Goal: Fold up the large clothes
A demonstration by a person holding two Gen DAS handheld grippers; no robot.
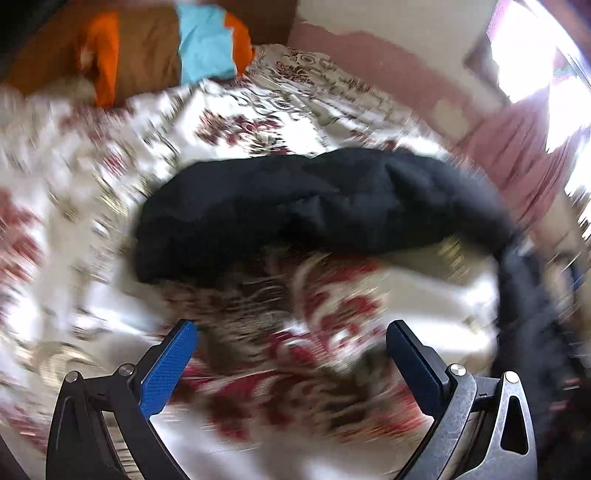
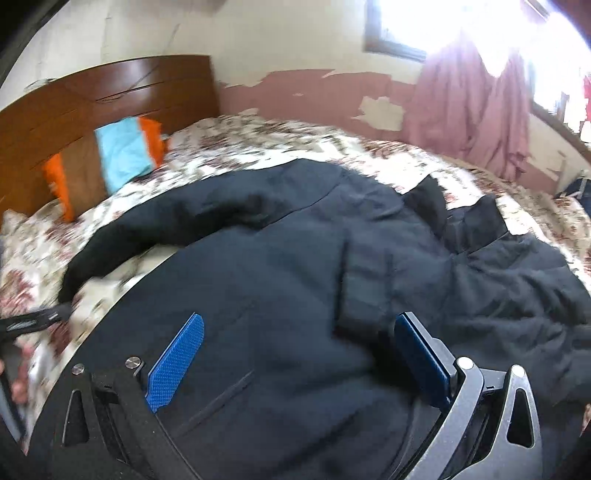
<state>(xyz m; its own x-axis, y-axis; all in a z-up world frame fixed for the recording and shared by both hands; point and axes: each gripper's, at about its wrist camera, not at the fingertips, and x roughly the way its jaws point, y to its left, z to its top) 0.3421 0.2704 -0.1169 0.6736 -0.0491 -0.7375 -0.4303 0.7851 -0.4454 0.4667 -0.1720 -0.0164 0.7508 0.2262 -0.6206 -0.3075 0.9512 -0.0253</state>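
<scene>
Covering the bed is a floral bedspread (image 2: 258, 147), white w/ red-brown flowers, running back to a wooden headboard (image 2: 110, 96). An orange/brown/light-blue pillow (image 2: 118, 155) leans against the headboard. Wall behind is cream over pink w/ paint peeling; pink curtain (image 2: 472, 107) hangs under a bright window (image 2: 424, 22), top right of the right wrist view.

Dark navy jacket (image 2: 314, 277) lies spread on the bedspread, filling most of the right wrist view. One sleeve (image 2: 122, 240) stretches out to the left toward the headboard side, cuff end low left; collar/hood area bunched upper right. In the left wrist view the sleeve (image 1: 314, 210) lies across the frame left-to-right, long axis roughly horizontal, its right end curving down toward the jacket body at the frame edge. That view is heavily motion-blurred.

Left gripper (image 1: 291, 354) hovers over bare bedspread near the sleeve, not touching it; jaws spread wide, nothing between the blue pads (image 1: 170, 369). It also shows at the far left edge of the right wrist view (image 2: 40, 319), close to the cuff; contact there can't be told.

Right gripper (image 2: 299, 350) sits over the jacket body, pointing across it toward the wall, jaws wide apart, fabric below but not pinched.
</scene>
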